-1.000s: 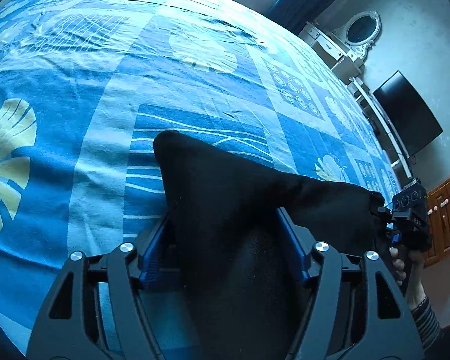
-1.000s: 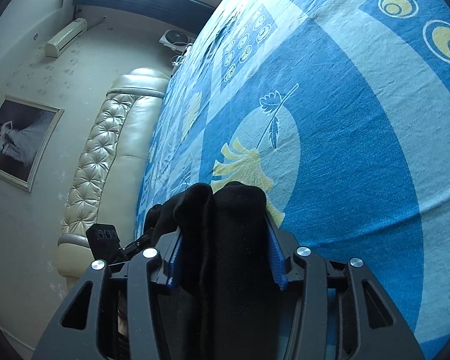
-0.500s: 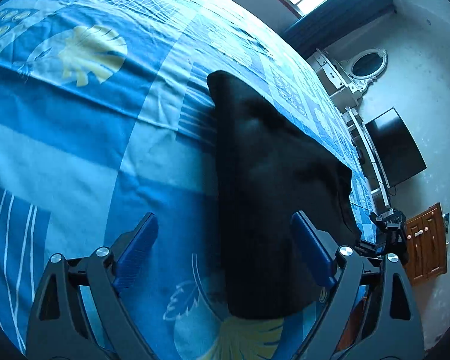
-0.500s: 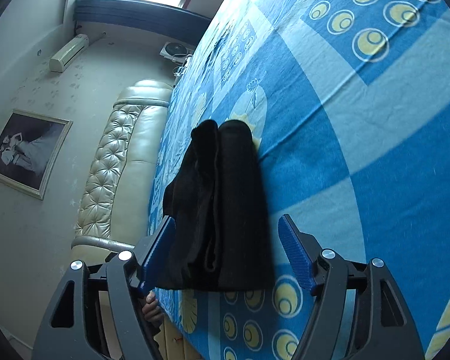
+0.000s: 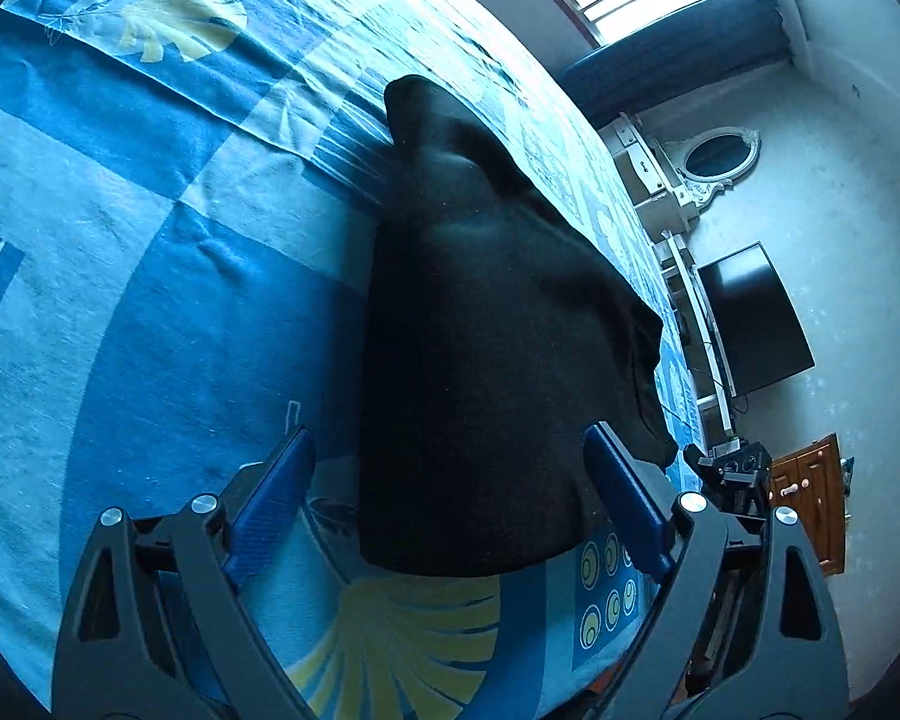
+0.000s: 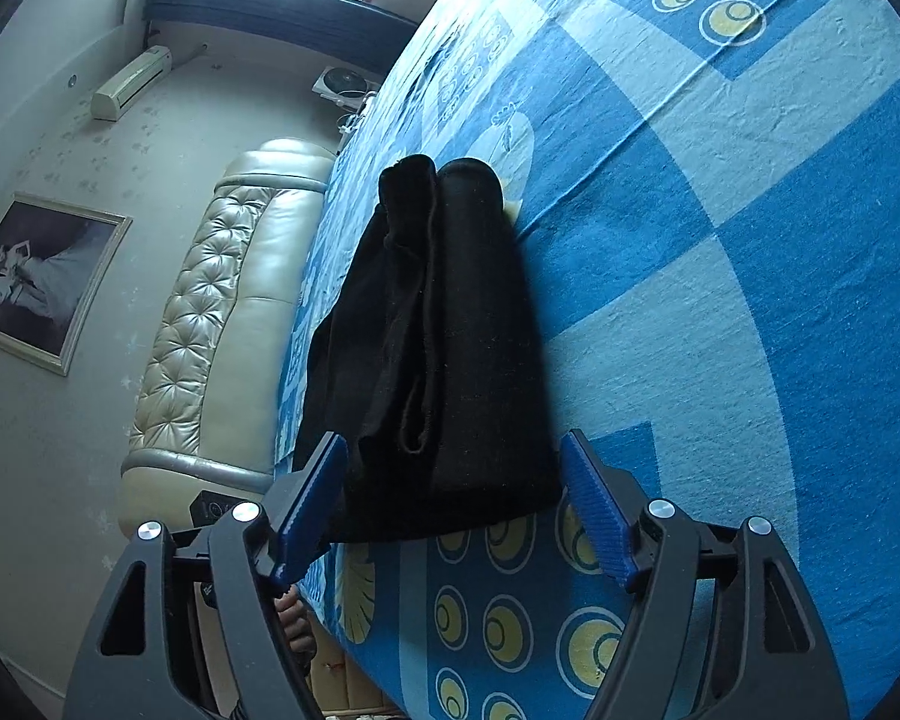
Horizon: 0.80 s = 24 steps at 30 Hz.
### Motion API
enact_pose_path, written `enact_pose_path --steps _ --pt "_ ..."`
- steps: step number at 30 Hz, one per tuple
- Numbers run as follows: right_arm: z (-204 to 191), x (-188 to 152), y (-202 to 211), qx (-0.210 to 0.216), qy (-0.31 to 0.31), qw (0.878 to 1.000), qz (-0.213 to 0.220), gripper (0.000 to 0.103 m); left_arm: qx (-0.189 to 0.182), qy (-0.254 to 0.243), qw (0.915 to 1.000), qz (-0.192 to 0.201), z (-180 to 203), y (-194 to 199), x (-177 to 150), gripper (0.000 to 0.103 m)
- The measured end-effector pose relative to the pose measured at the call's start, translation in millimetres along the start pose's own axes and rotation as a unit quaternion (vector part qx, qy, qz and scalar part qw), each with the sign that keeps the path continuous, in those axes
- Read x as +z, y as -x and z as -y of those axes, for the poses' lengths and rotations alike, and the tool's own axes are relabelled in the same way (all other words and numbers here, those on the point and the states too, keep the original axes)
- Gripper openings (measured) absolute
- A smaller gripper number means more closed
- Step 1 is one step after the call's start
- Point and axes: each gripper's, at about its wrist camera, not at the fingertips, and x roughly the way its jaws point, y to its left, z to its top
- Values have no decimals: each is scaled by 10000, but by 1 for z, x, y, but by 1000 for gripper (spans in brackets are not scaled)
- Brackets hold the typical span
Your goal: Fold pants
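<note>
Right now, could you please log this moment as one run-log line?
left gripper: open | right gripper: open | black pants: folded, lying on blue bedsheet

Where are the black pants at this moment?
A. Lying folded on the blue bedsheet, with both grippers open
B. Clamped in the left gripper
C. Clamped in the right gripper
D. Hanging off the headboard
A: the black pants lie folded on the blue bedsheet, while the left gripper and right gripper have spread fingers gripping nothing.

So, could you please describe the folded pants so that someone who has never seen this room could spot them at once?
Start at the big bed covered by the blue patterned bedsheet with yellow leaves and circles. Near its edge lies a folded bundle of black fabric pants, flat on the sheet, with the open left gripper and open right gripper in front of it. It is the only solid black, unpatterned thing on the bed.
</note>
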Motion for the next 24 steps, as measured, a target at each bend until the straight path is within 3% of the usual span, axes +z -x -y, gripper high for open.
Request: enact_pose_path --steps 5,7,9,12,17,24 --pt "-8 0 -17 -132 157 9997 -101 76 186 -152 9997 105 8 -11 -1 89" --pt "-16 1 -27 -287 345 9988 -194 74 464 -325 9984 91 14 -16 -3 77" --pt "-20 2 -36 -488 409 9976 -262 58 476 -414 9980 26 19 -19 -3 62" --pt "-14 4 -36 -331 236 9987 -313 45 637 -438 9970 -8 24 -21 1 53" --pt "-12 1 -23 -24 108 9997 -236 37 999 -736 9923 -19 39 -19 -2 46" --pt "-12 -4 -14 38 129 9995 -271 35 1362 -984 9858 12 55 -11 -8 43"
